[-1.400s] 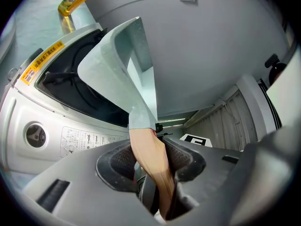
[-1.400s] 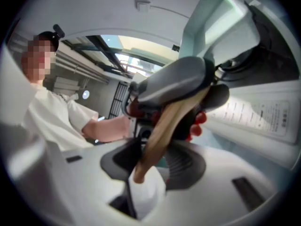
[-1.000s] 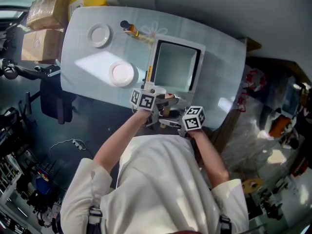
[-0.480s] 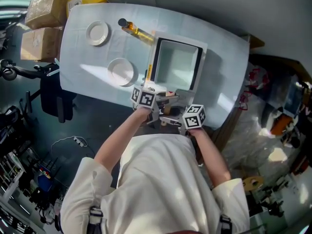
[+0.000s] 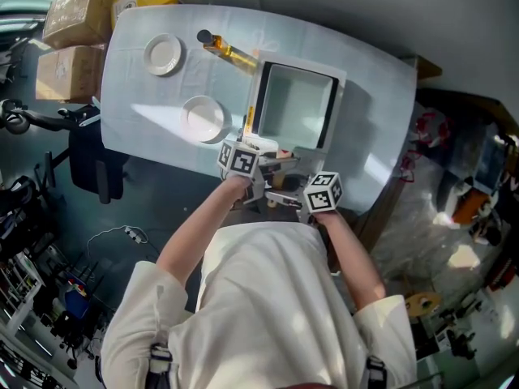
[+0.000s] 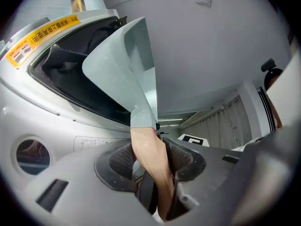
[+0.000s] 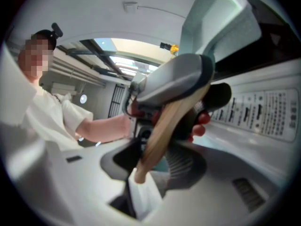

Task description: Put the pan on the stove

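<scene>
A pale grey-green square pan (image 5: 293, 106) sits tilted over the white-rimmed portable stove (image 5: 336, 112) on the table. Its wooden handle (image 6: 151, 160) runs back toward me. My left gripper (image 5: 268, 157) is shut on that handle close to the pan body (image 6: 126, 60), right by the stove's dark burner well (image 6: 70, 74). My right gripper (image 5: 280, 198) is shut on the handle's end (image 7: 162, 126), with the left gripper (image 7: 175, 79) just ahead of it. The pan's underside and the burner are hidden in the head view.
A white plate (image 5: 164, 53), a white bowl (image 5: 201, 118) and an oil bottle (image 5: 220, 49) stand on the blue tablecloth (image 5: 373, 79) left of the stove. Cardboard boxes (image 5: 75, 16) and a black chair (image 5: 93, 167) are beyond the table's left end.
The head view has shifted slightly. Both grippers and the pan stay where they were.
</scene>
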Available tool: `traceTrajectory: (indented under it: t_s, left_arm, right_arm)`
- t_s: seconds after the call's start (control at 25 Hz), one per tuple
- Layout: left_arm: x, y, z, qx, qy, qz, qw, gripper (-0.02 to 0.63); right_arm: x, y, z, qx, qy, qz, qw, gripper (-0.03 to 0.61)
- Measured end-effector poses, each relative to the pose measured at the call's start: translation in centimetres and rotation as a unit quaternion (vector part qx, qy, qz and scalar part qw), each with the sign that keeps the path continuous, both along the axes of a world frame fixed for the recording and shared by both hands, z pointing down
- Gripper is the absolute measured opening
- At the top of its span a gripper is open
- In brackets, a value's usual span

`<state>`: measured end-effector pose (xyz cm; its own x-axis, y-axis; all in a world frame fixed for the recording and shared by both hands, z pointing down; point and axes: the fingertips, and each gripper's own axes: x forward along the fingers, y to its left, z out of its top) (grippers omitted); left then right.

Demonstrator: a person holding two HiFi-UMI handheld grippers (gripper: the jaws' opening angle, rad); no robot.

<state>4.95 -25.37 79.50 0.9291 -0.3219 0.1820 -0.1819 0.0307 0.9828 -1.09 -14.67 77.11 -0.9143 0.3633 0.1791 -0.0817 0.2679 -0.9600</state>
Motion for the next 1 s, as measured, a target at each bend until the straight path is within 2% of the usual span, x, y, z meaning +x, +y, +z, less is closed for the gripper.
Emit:
traceTrajectory:
  t_s: [0.32,0.44,0.64,0.84,1.0]
  left_arm:
    - [-0.2,0.2,-0.2,-0.008,0.016,-0.017,0.9997,0.213]
    - [-0.6,0.0,-0.1,-0.013,0.016,-0.028,0.9994,0.224]
    - [-0.7,0.3,-0.1,-0.002,-0.005,-0.016,0.9999,0.266]
    - [-2.2,0.4,-0.2,-0.010,-0.018,-0.031,0.9993,0.270]
    - [-3.7,0.7,-0.5,-0.007,-0.032,-0.036,0.9988,0.270]
  right_arm:
    - [0.0,0.3,-0.2,-0.008,-0.005,0.008,1.000,0.175]
    - [0.2,0.2,0.1,-0.024,-0.007,0.025,0.999,0.201]
    - [0.3,0.2,0.0,-0.028,-0.003,0.035,0.999,0.239]
    - [0.4,-0.3,-0.8,-0.014,0.008,0.044,0.999,0.242]
    - [0.9,-1.2,-1.1,-0.010,0.015,0.071,0.997,0.244]
